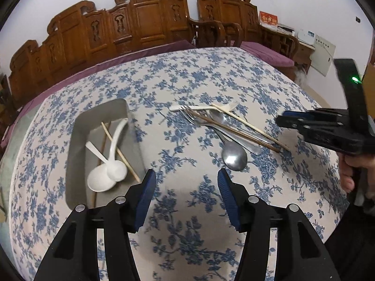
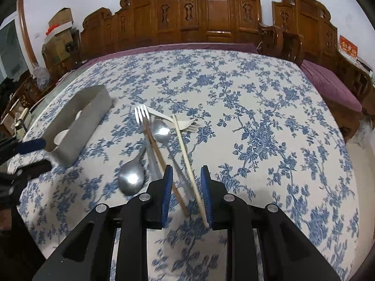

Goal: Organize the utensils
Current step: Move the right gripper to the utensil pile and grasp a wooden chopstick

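Note:
A grey tray [image 1: 77,145] on the left holds two white spoons [image 1: 110,166] and chopsticks [image 1: 120,153]. A loose pile lies mid-table: a metal spoon [image 1: 234,155], a metal fork [image 1: 194,117], a brown chopstick [image 1: 234,130], a pale chopstick [image 1: 250,126] and a white plastic fork [image 1: 201,108]. My left gripper [image 1: 186,182] is open and empty, between tray and pile. My right gripper [image 2: 186,182] is open, its jaws either side of the near ends of the pale chopstick [image 2: 187,154] and the brown chopstick [image 2: 159,154]. The tray [image 2: 82,124] stands left in that view.
The table wears a blue floral cloth [image 1: 187,75]. Carved wooden chairs [image 1: 145,16] and purple cushions [image 1: 267,51] line its far side. Cardboard boxes [image 2: 58,35] stand at the far left. The right gripper's body [image 1: 328,128] shows at the right of the left wrist view.

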Tool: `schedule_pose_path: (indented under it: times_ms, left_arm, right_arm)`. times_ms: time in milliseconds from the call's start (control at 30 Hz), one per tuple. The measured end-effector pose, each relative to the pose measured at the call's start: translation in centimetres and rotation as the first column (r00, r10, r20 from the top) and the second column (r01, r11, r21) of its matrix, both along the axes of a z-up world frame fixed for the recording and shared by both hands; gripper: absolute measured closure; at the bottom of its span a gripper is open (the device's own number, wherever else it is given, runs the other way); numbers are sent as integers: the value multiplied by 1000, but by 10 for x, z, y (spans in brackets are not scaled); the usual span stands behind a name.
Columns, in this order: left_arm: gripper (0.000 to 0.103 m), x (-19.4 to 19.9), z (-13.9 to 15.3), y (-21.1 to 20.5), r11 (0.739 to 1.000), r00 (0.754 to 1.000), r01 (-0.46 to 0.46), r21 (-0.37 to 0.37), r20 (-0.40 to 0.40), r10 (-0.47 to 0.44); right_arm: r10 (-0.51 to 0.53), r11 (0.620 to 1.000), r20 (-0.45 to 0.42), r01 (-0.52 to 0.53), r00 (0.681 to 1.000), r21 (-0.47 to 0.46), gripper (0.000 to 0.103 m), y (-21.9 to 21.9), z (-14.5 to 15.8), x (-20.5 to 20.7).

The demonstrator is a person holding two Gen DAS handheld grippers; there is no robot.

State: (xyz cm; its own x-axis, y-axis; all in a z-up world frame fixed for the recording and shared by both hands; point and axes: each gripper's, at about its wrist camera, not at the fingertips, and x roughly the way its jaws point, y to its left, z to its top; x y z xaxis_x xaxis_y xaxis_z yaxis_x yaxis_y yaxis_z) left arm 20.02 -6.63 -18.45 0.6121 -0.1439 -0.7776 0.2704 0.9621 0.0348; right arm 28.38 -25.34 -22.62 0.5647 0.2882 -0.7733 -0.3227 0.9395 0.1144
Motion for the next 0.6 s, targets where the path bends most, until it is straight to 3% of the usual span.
schedule_pose_path:
  times_ms: [300, 600]
  left_arm:
    - [51, 14, -16, -28, 1000, 999, -4, 21, -35, 5]
    - [51, 38, -29, -41, 998, 998, -37, 44, -52, 39]
  right_arm:
    - [111, 993, -28, -112, 993, -29, 77, 14, -27, 38]
    - [219, 973, -23, -220, 976, -75, 77, 30, -31, 49]
